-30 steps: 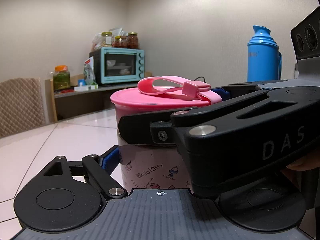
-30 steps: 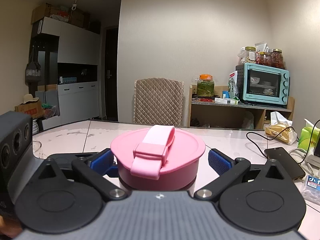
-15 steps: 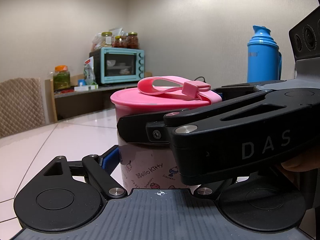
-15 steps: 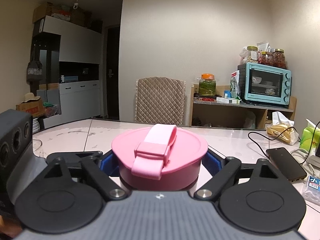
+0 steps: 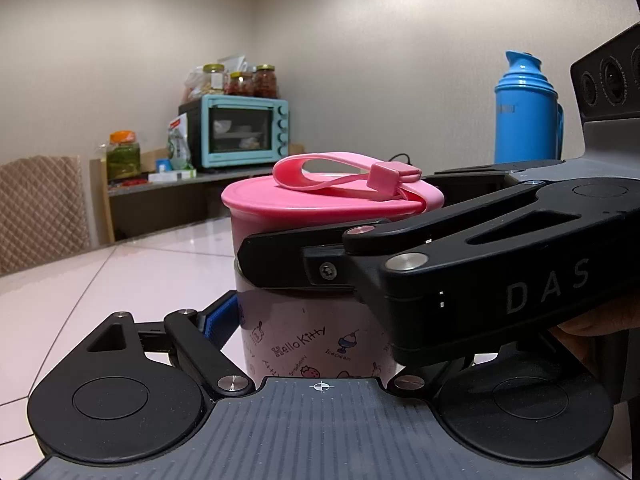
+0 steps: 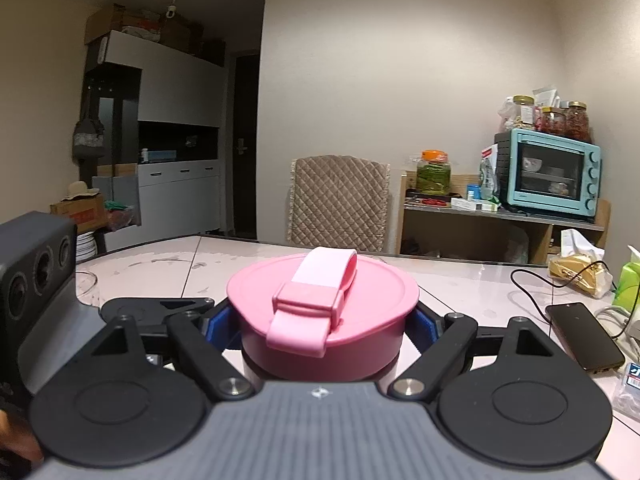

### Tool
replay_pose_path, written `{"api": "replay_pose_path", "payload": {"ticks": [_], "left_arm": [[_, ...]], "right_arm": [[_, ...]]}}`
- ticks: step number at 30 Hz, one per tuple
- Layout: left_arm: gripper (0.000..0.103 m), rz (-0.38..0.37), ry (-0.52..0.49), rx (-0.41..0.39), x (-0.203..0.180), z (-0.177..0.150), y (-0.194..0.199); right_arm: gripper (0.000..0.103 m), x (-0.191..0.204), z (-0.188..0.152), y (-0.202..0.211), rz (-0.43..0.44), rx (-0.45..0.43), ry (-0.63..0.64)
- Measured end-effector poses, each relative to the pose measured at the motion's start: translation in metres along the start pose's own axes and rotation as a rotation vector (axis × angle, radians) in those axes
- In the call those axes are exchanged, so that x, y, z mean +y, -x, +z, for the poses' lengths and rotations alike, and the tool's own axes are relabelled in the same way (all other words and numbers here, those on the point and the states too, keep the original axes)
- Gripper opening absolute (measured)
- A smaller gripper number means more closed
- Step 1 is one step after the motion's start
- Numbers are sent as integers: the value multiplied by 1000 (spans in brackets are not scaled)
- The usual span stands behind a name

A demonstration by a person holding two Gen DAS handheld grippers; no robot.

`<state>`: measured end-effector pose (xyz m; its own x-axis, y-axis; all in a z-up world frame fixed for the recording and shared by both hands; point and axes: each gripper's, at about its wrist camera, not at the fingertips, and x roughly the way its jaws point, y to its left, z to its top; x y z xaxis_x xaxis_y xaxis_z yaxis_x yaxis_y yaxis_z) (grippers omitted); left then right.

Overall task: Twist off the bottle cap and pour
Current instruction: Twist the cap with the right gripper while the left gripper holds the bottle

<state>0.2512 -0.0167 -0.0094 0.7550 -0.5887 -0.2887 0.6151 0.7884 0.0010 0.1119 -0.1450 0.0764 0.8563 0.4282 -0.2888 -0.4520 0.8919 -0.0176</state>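
A pink Hello Kitty bottle [image 5: 308, 336] stands upright on the table, topped by a wide pink cap [image 5: 332, 200] with a looped strap. My left gripper [image 5: 308, 320] is shut on the bottle's body; its right finger is hidden behind the other gripper. My right gripper [image 6: 322, 326] is shut on the pink cap [image 6: 322, 304], blue pads pressed on both its sides. In the left wrist view the right gripper [image 5: 460, 264] crosses in front of the bottle just below the cap.
A blue thermos [image 5: 526, 112] stands behind at right. A black phone [image 6: 584, 334] with a cable, tissues and packets lie at the table's right. A quilted chair [image 6: 340, 200] and a shelf with a teal oven [image 6: 550, 172] stand beyond the table.
My right gripper has closed from open onto the pink cap. The left gripper has kept its hold on the bottle body.
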Motion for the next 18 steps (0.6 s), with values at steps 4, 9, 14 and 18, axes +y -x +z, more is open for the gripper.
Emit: {"api": "replay_pose_path", "payload": {"ticks": [4,9,14,18], "left_arm": [[89,0,0,0,1,0,-1],[89,1,-2,-1,2,0,-1],[89,8,0,-2,2,0,0],[89,12,-2,-1,4,1,-1]], "right_arm": [[85,-5,-1,0,47,-10,16],[85,-13,-2,0,109,-18,36],[85,-20,-3,-1,163,-26,49],[85,-26,-3,-2,212,-34,60]]}}
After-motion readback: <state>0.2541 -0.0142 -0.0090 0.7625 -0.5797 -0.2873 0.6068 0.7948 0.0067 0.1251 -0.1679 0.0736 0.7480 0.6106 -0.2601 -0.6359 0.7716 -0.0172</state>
